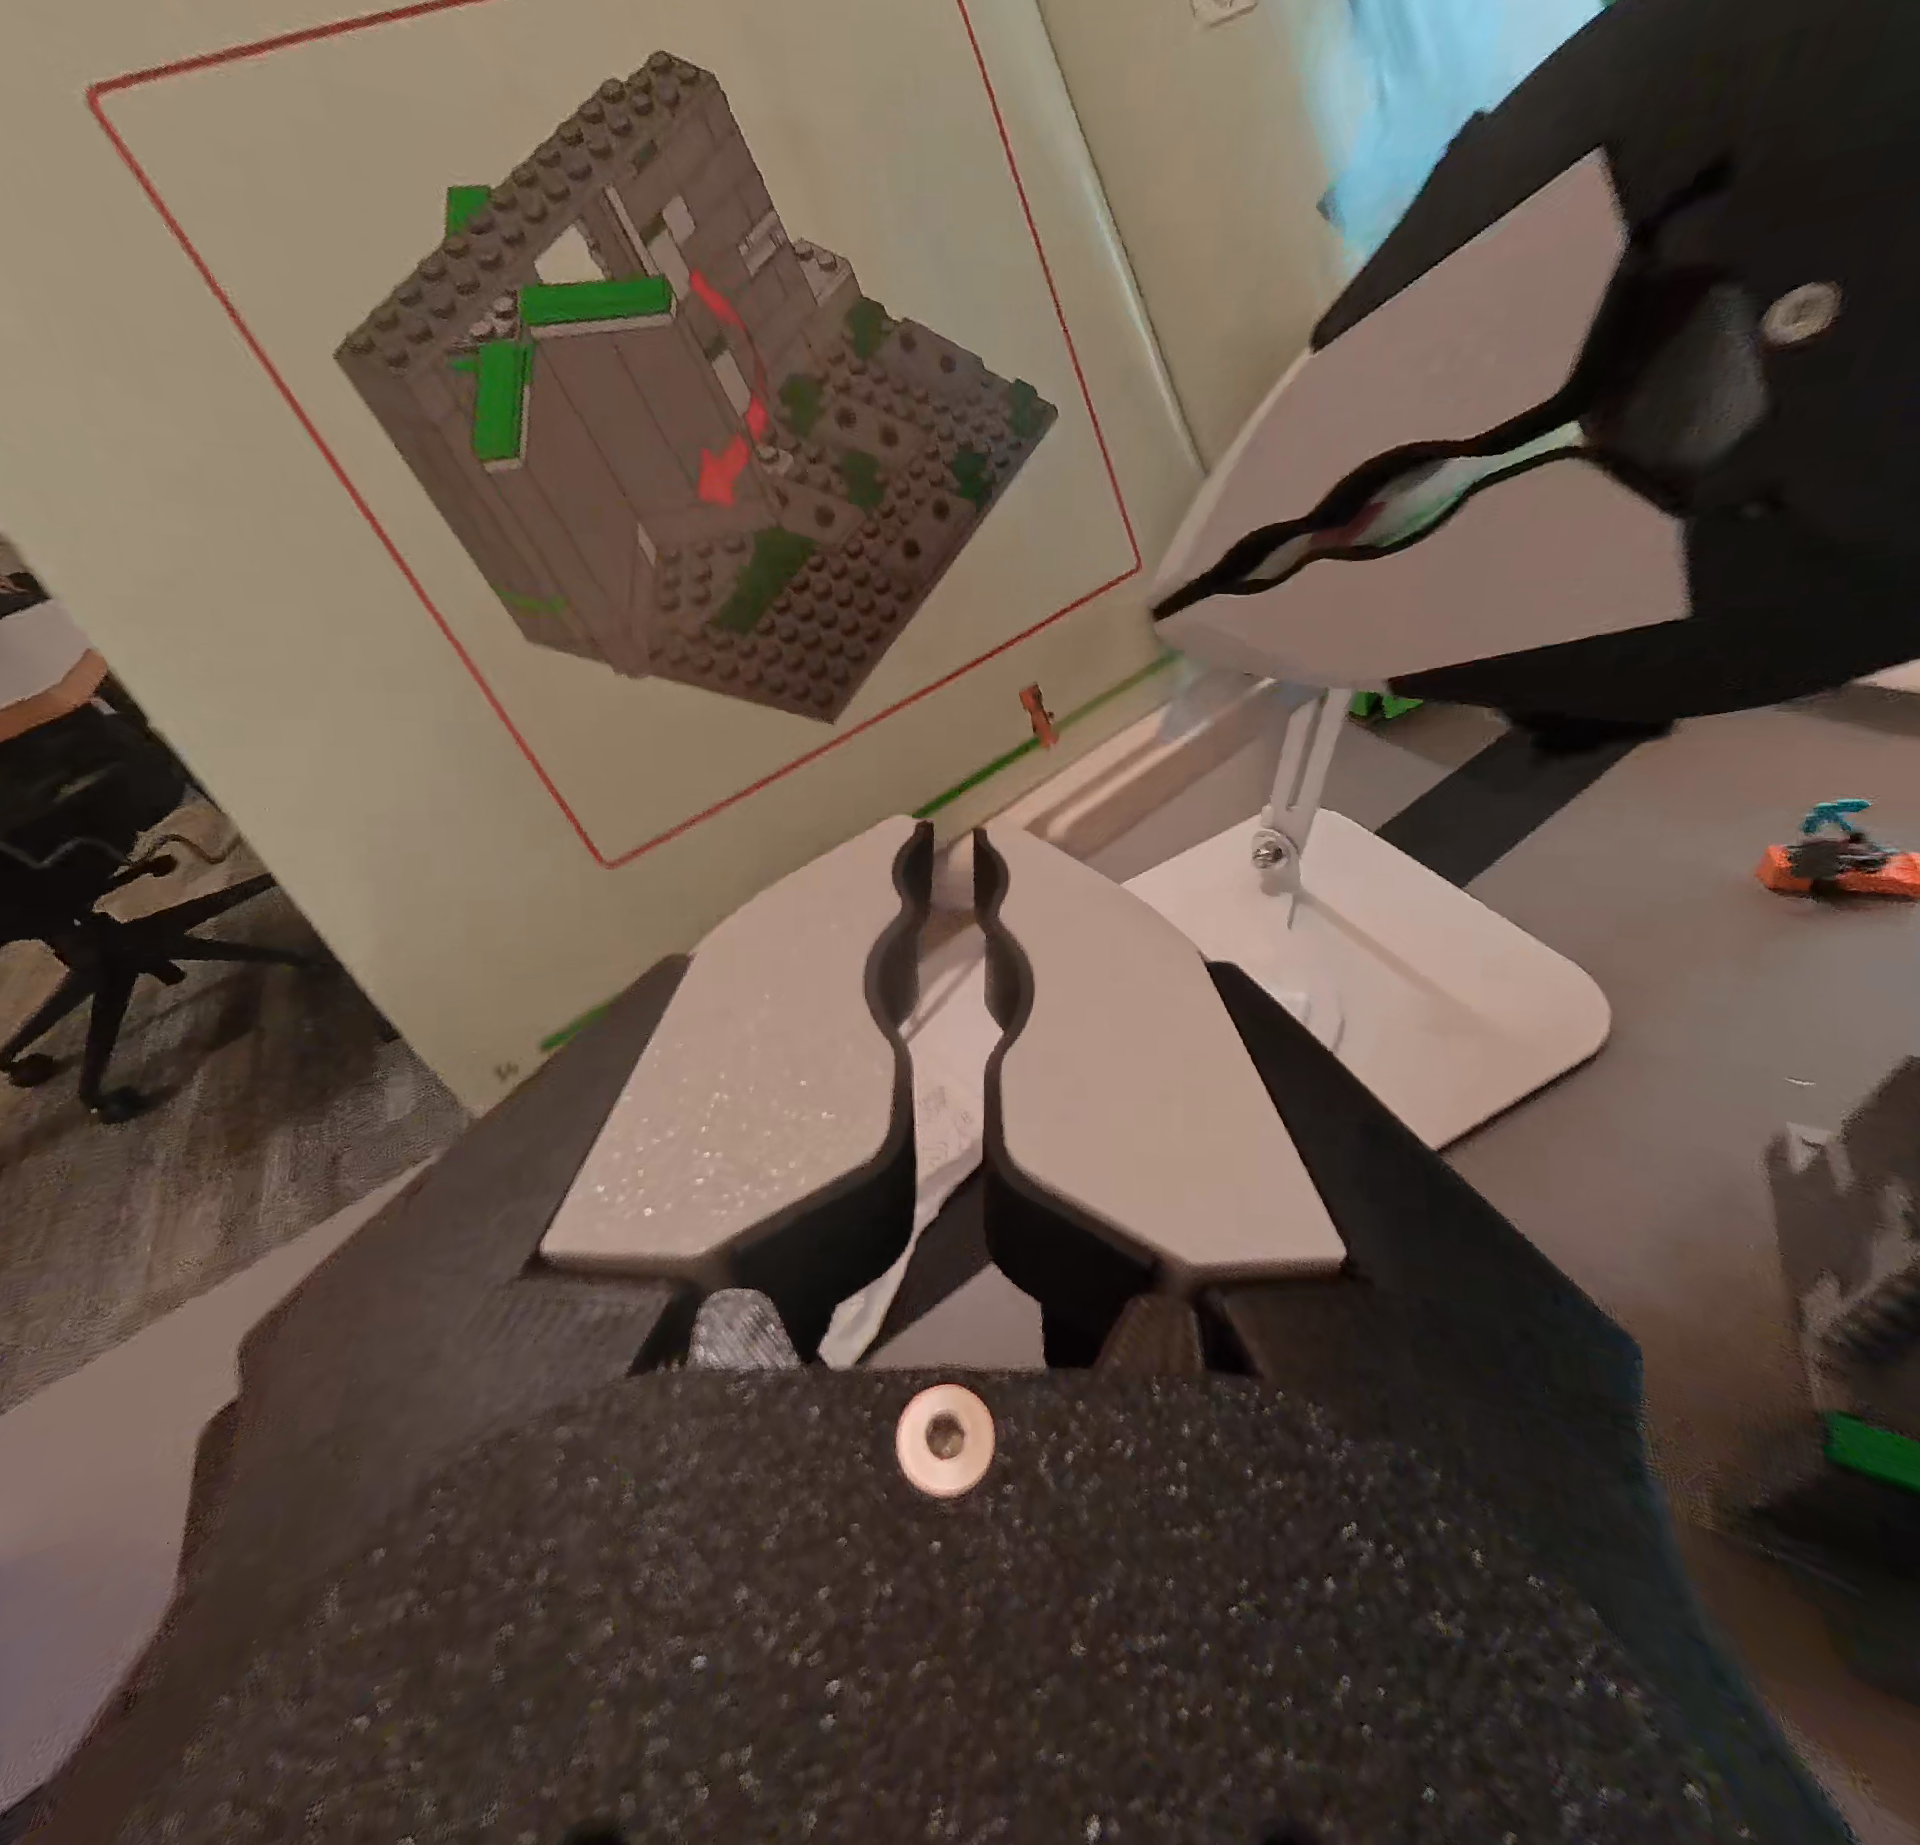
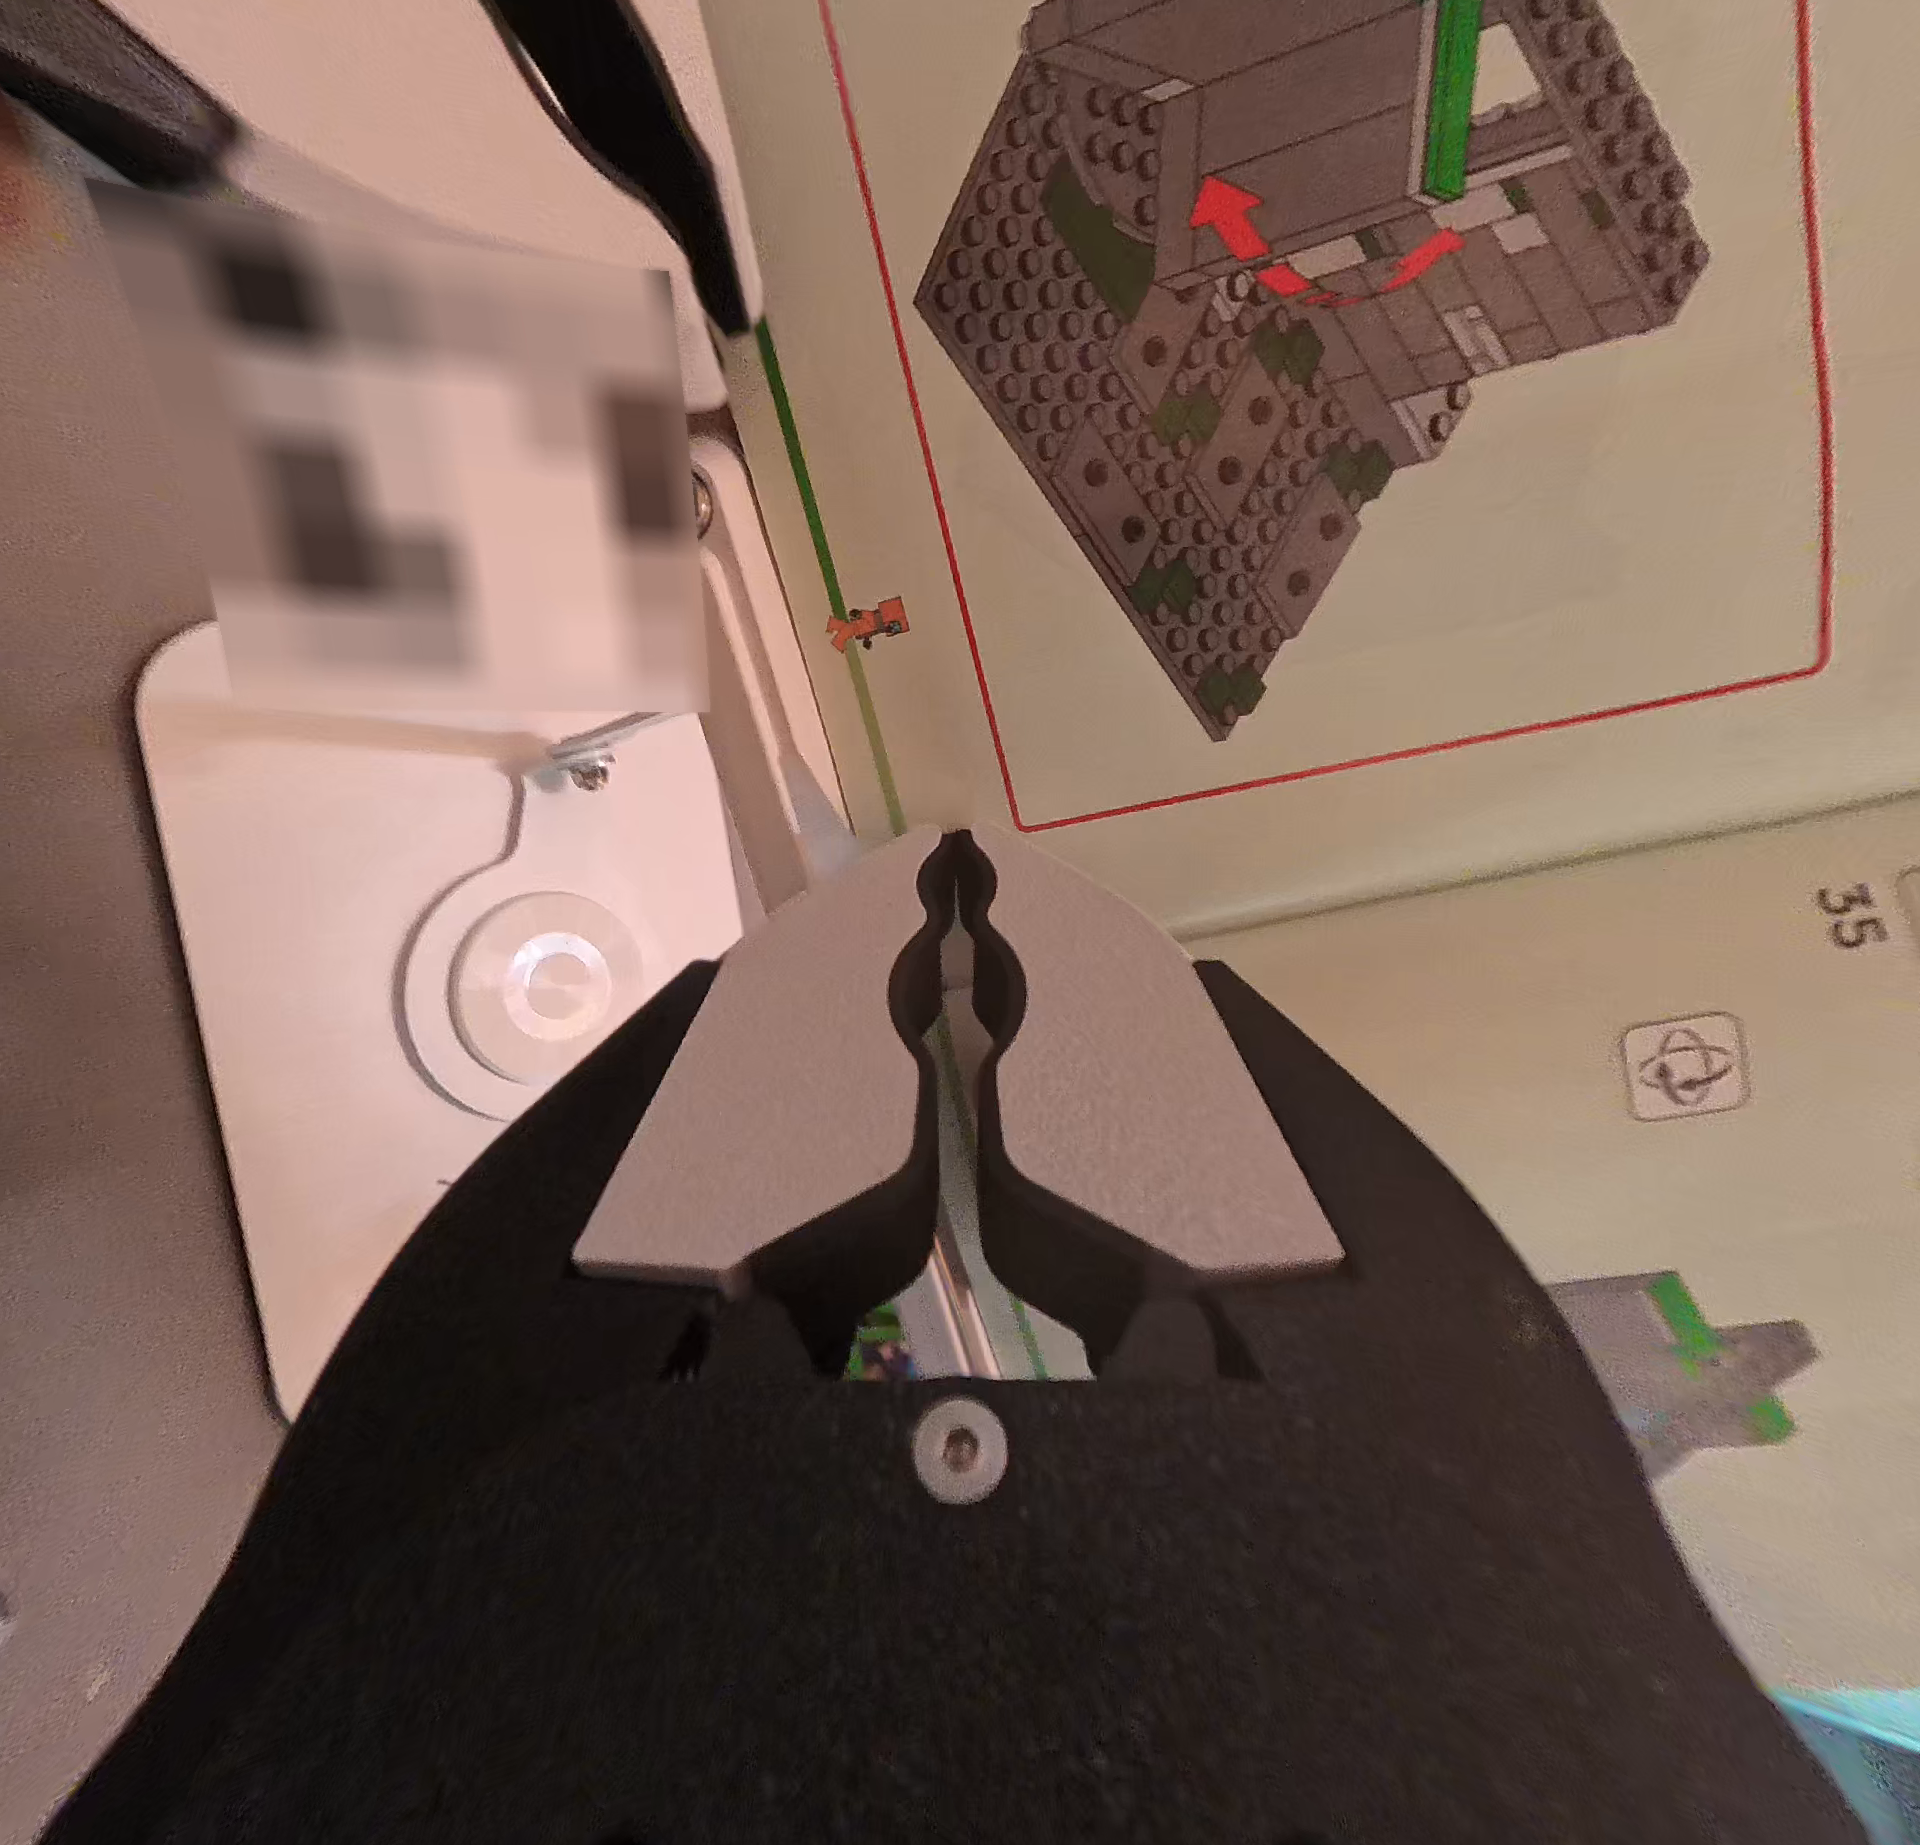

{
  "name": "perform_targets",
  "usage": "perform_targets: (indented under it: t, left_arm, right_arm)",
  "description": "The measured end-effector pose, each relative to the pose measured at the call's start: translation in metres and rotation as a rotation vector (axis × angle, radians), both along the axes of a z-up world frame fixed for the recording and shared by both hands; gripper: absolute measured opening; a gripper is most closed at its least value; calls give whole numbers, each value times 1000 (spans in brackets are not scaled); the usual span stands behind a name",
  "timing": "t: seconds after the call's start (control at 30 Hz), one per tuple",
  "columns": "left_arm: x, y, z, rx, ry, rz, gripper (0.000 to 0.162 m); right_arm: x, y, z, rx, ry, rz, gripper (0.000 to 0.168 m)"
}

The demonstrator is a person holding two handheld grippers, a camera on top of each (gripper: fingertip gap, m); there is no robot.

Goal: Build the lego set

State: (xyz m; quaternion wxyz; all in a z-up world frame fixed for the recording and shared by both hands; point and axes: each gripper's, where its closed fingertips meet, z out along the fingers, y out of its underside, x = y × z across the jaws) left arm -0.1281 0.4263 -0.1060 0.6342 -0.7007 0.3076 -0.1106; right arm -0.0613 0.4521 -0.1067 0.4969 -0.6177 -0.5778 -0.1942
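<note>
Booklet (image 1: 582, 424) fills the upper left of the left wrist view, propped on a white stand (image 1: 1382, 974) on the grey tabletop (image 1: 1714, 1016). Its open page shows a grey build with green strips and a red arrow, framed by a red line. The left gripper (image 1: 948, 845) points at the page's lower edge; its fingers stand a narrow gap apart with nothing between them. The right gripper (image 1: 1174, 606) shows at the upper right, raised off the table, tips together at the page's right edge; whether it pinches the paper cannot be told. A small orange and teal figure (image 1: 1839, 860) lies toward the tabletop's right edge. The grey and green lego build (image 1: 1860, 1307) sits at the right edge of this view, blurred and cut off. An office chair (image 1: 94, 902) stands on the floor at left.

In the right wrist view the scene is turned sideways. The right gripper (image 2: 958, 837) has its tips touching at the page's edge (image 2: 1351, 787), close by the red frame line; paper between them is not clear. The stand (image 2: 343, 912) with its round hinge lies to the left. A grey and green shape (image 2: 1704, 1369) shows blurred at lower right.
</note>
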Motion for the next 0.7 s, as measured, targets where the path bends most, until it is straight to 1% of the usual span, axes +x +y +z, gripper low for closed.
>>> perform_targets:
  t: [0.1,0.23,0.33,0.47,0.57,0.7]
  left_arm:
    - [-5,19,-11,-34,89,77,2]
    - [-5,22,-9,-55,71,107,0]
    - [-5,20,-10,-55,93,121,0]
    - [-5,16,-11,-49,116,118,0]
    - [-4,15,-9,-56,108,113,3]
    - [-2,9,-3,-53,87,107,4]
  right_arm:
    - [-1,-1,0,-53,95,23,0]
    - [-1,-3,0,-87,144,44,0]
    - [5,-12,12,-125,242,52,0]
    - [27,-24,30,-192,434,46,0]
    - [51,-25,33,-205,484,17,0]
    - [74,-24,37,-227,555,-10,0]
